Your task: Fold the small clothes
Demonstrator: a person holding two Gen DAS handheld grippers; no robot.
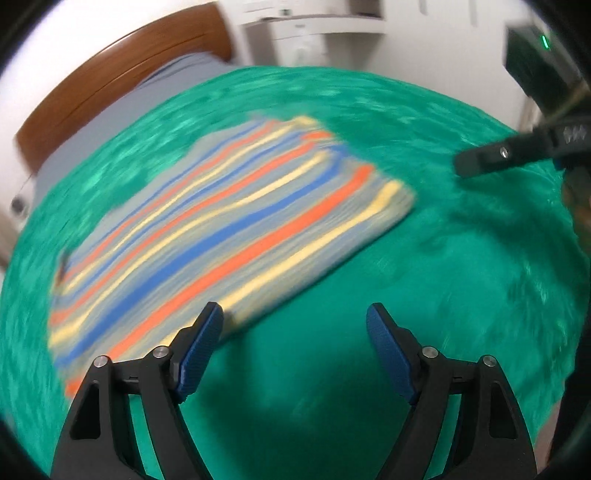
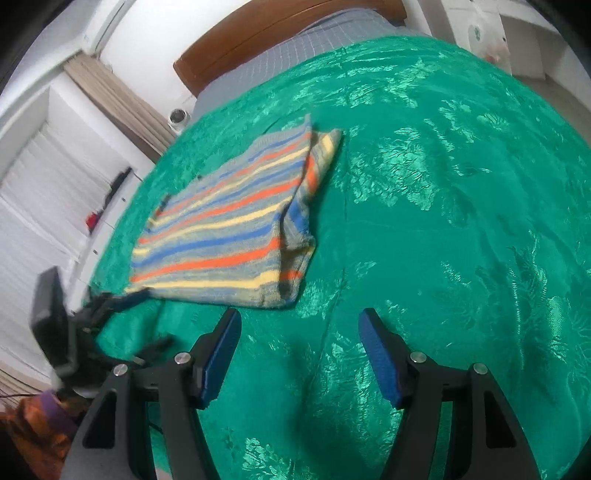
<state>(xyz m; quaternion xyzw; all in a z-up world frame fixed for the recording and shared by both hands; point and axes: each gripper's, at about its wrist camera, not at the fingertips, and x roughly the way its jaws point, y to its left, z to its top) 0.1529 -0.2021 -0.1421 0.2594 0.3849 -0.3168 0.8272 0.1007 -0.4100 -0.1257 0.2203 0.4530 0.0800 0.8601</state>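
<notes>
Nearest to you in the left wrist view, your left gripper (image 1: 295,317) stands with its jaws wide apart and nothing between the blue pads (image 1: 201,354); only green bedspread (image 1: 424,277) shows in the gap. The tip of its left finger sits at the near edge of the striped garment (image 1: 221,229), though the blur hides whether it touches the cloth. That garment lies flat on the bedspread, stretching from about 8 o'clock toward 1 o'clock in this view, folded into a rough rectangle with orange, blue and yellow stripes on grey. At 2 o'clock, a dark finger of your right gripper (image 1: 487,158) pokes in from the frame edge, clear of the garment.

In the right wrist view, your right gripper (image 2: 299,317) is likewise spread open and empty, hovering over bare bedspread (image 2: 443,221). The striped garment (image 2: 221,229) lies just beyond its fingertips toward 11 o'clock, with a folded-over flap along its right side. Your left gripper (image 2: 122,301) appears at 9 o'clock, blurred, with one fingertip at the garment's near left corner; contact can't be judged.

Farther off, toward 12 o'clock, a grey sheet (image 2: 295,40) shows past the bedspread's edge, then a brown wooden headboard (image 2: 258,26). Your orange-patterned sleeve (image 2: 33,435) shows at 8 o'clock.
</notes>
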